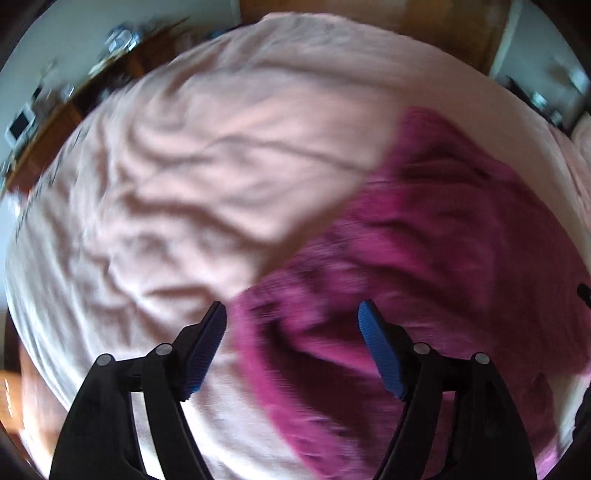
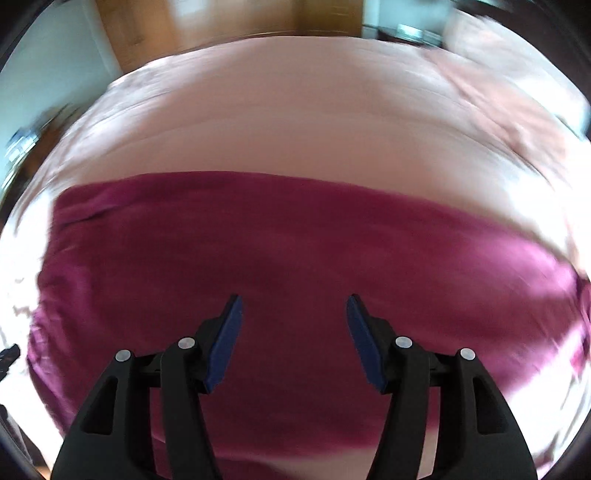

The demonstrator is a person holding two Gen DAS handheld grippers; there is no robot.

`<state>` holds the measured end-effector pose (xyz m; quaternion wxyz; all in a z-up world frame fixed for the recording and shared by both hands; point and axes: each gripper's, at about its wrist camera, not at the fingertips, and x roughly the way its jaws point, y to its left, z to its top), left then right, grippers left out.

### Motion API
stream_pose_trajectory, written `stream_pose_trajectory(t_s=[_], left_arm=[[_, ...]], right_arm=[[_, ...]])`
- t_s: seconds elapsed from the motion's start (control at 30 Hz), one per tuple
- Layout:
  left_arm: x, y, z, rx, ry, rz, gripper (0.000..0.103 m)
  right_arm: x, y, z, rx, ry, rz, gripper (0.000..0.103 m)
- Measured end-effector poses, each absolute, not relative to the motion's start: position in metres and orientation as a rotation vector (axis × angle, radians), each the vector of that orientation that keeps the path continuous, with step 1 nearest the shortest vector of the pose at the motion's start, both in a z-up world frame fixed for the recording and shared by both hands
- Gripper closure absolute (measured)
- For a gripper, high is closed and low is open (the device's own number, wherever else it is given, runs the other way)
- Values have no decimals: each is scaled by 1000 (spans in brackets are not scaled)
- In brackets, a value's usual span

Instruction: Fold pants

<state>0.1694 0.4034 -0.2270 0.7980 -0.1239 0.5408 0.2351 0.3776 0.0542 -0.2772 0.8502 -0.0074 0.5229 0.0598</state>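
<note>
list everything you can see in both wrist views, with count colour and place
pants: one, magenta, spread flat across the bed; at the right in the left wrist view, filling the middle of the right wrist view
bed sheet: one, pale pink, wrinkled, under the pants
wooden furniture: one piece, brown, beside the bed at the far left, small blurred items on top
wooden door or panel: brown, beyond the far edge of the bed
walls: pale, in the background
left gripper: one, black with blue pads, open, nothing between its fingers, over the pants' edge
right gripper: one, black with blue pads, open, empty, over the pants
</note>
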Motion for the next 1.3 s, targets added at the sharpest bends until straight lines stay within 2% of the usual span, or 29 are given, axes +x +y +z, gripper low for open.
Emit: stream_pose_trajectory(t_s=[0.2,0.3,0.5,0.6,0.7,0.83,0.87,0.9,0.93,1.0,1.17,1.3], left_arm=[[217,292,-204,-168,1148,336,25],[240,238,-208,-126,1147,269,25],[290,146,-225,-33,1174,146,25],[317,105,-238,20,1175,100,24],[338,68,-251,62,1184,69,24],[360,31,-269,119,1204,40,24],[366,23,-274,136,1211,33,24],[370,18,-278,149,1217,27,24],[376,11,-283,168,1224,26,24],[384,1,-289,190,1232,26,24],[413,-7,-307,223,1245,49,24],[436,-11,-314,245,1239,60,24]], right_arm=[[351,-86,-274,49,1089,-97,43],[338,-151,-272,51,1065,-183,29],[329,-267,-275,63,1025,-323,28],[339,-308,-282,39,1021,-326,28],[357,-331,-293,-29,1020,-306,22],[377,-351,-307,-72,1035,-300,23],[382,-358,-311,-58,1050,-294,25],[386,-366,-315,-27,1068,-272,44],[389,-373,-318,0,1092,-254,75],[390,-383,-317,59,1118,-234,91],[373,-404,-279,104,1042,-191,94],[352,-425,-217,162,930,-173,95]])
